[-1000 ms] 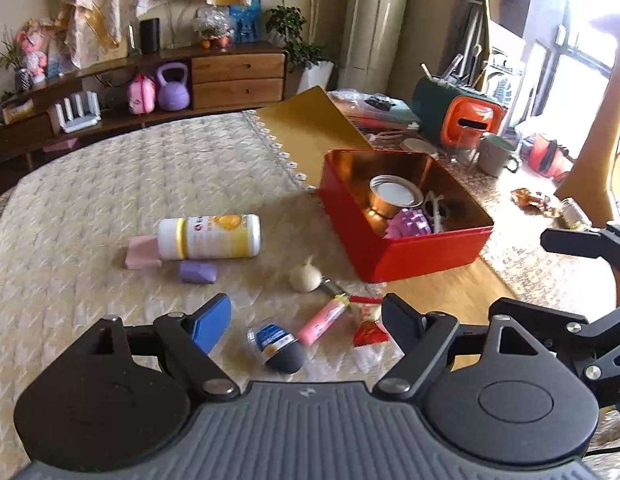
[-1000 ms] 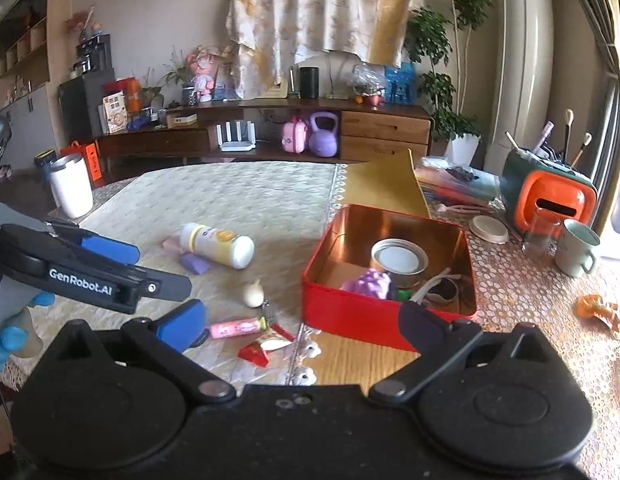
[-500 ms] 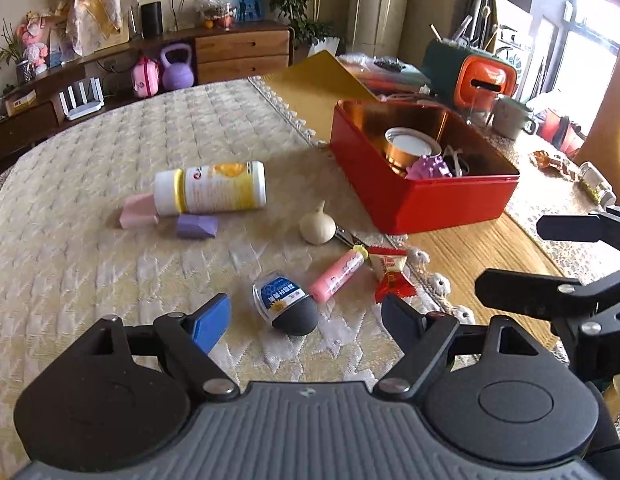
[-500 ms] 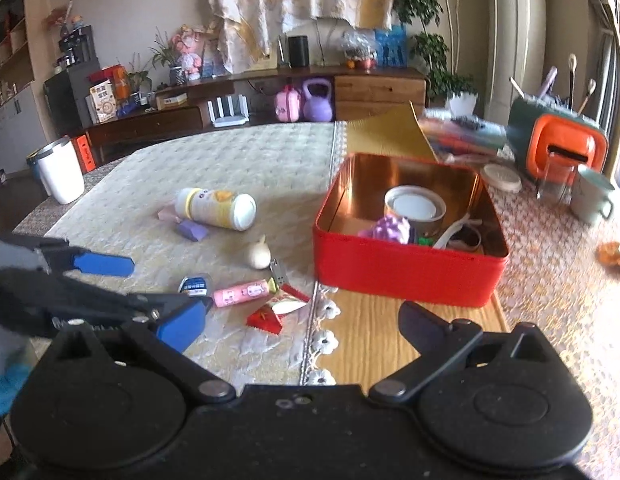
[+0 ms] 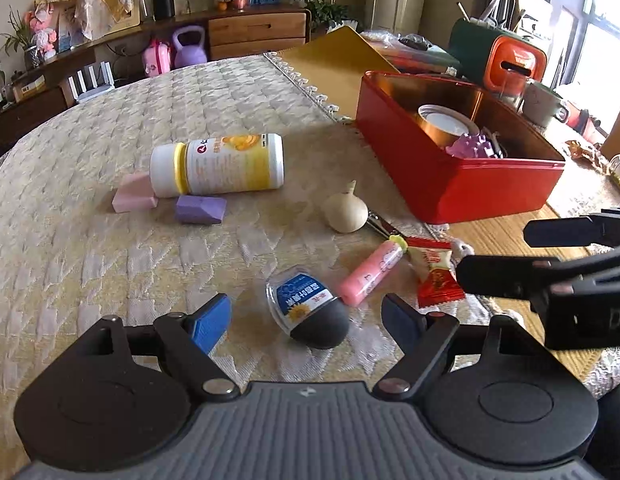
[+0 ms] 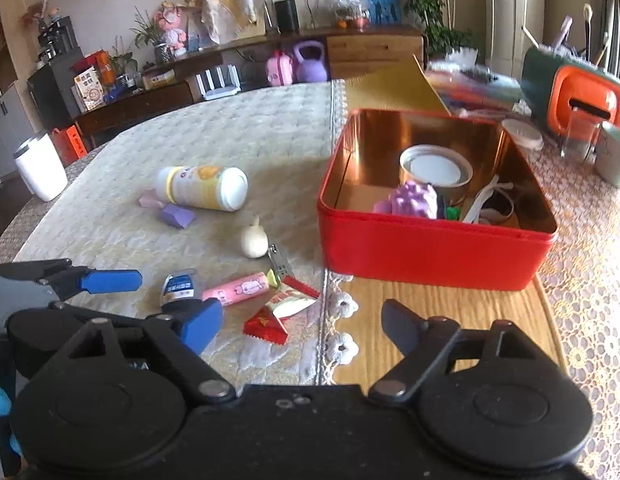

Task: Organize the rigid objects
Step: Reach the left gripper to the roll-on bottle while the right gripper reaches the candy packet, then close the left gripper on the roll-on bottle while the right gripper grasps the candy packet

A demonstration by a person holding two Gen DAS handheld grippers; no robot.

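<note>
A: Where does the dark egg-shaped case [image 5: 310,312] with the blue label lie relative to the left gripper [image 5: 308,318]?

B: Right between its jaws, which stand spread wide; neither blue pad touches it. It rests on the quilted cream cloth [image 5: 110,248] of the table, just beside a pink tube [image 5: 369,272] and a red candy wrapper [image 5: 433,276].

A: And the right gripper [image 6: 298,326]?

B: Its jaws are closing with nothing between them; the red wrapper lies on the cloth just beyond the gap, and bare wood [image 6: 449,308] shows under the right finger.

A: What does one view give that the other lacks?

B: The right wrist view looks into the red tin box [image 6: 429,248]: copper-shiny inside, holding a round lidded tin [image 6: 433,172], a knobbly purple piece [image 6: 415,200] and a white strap. The left view shows the white-and-yellow bottle [image 5: 218,164] broadside, lying on its side against a pink wedge block [image 5: 132,198], a purple block [image 5: 200,210] near it.

A: Anything else loose?

B: A pale, smooth garlic-shaped thing [image 5: 345,212] with a metal nail clipper [image 6: 280,262] touching it.
</note>
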